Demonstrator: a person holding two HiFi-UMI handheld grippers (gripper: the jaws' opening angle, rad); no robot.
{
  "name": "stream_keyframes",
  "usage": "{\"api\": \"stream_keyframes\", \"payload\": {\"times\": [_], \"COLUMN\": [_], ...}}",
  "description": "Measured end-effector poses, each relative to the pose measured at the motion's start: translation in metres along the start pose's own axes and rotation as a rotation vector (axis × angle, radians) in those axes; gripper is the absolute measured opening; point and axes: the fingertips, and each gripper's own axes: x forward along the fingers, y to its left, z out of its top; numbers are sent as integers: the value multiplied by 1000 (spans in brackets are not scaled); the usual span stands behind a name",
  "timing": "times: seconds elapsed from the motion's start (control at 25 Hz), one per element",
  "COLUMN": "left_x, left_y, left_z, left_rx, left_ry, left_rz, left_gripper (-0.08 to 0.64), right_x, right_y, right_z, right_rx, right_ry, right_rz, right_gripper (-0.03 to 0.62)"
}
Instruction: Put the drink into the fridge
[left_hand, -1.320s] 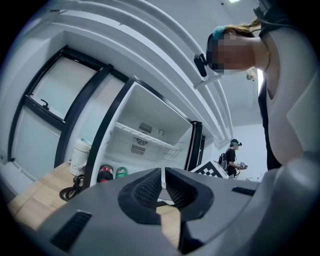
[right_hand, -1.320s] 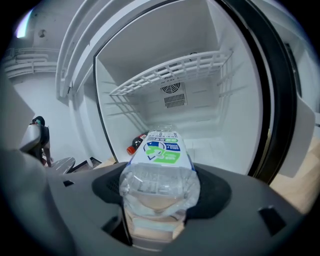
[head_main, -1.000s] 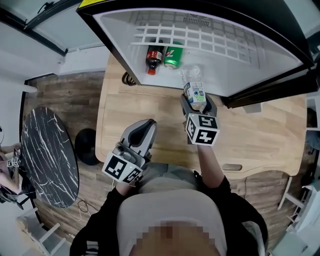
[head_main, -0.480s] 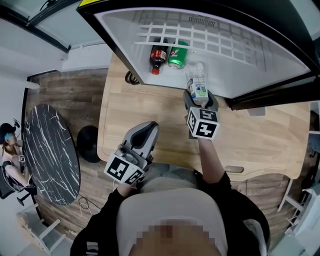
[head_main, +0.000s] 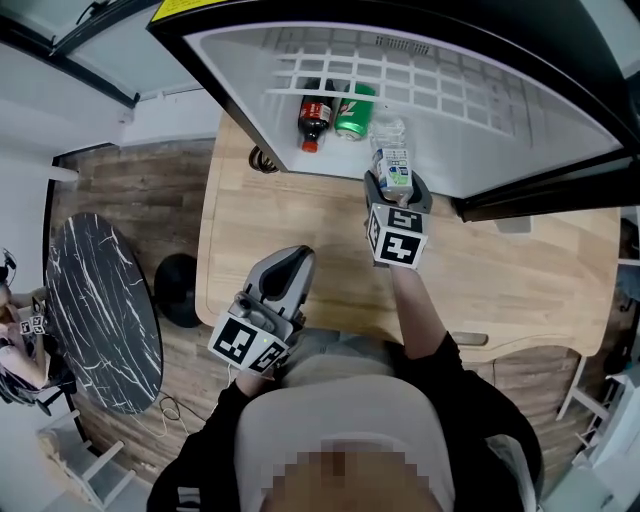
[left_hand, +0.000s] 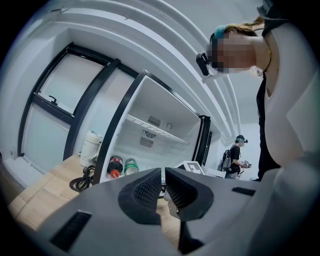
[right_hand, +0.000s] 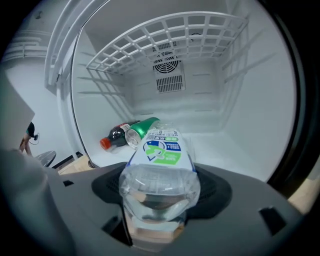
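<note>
At the fridge threshold, the right gripper clamps the water bottle between its jaws; left gripper closed, empty.

I count three drinks near the top middle: one clear water bottle, one dark cola bottle and one green can. There is one fridge with one wire shelf. Two grippers show, the left gripper and the right gripper. Two tables stand here: one wooden table and one round marble table at left.

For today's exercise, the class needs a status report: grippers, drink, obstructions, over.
Right gripper shut on bottle, at fridge mouth. Left gripper shut, empty. Cola and can lie inside left; path ahead open.
</note>
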Motion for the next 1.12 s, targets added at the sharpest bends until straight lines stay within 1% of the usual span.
{"api": "stream_keyframes", "payload": {"times": [0.4,1.12], "left_x": [-3,-15], "left_y": [4,3], "left_z": [3,9], "left_rx": [2,11], "left_ry": [-9,-30], "left_rz": [20,44], "left_gripper": [29,29], "right_x": [17,39], "right_y": [-5,-8], "right_z": [9,22], "right_rx": [17,-7], "right_ry": [13,44], "right_rz": [-23,-38], "right_gripper": [342,342]}}
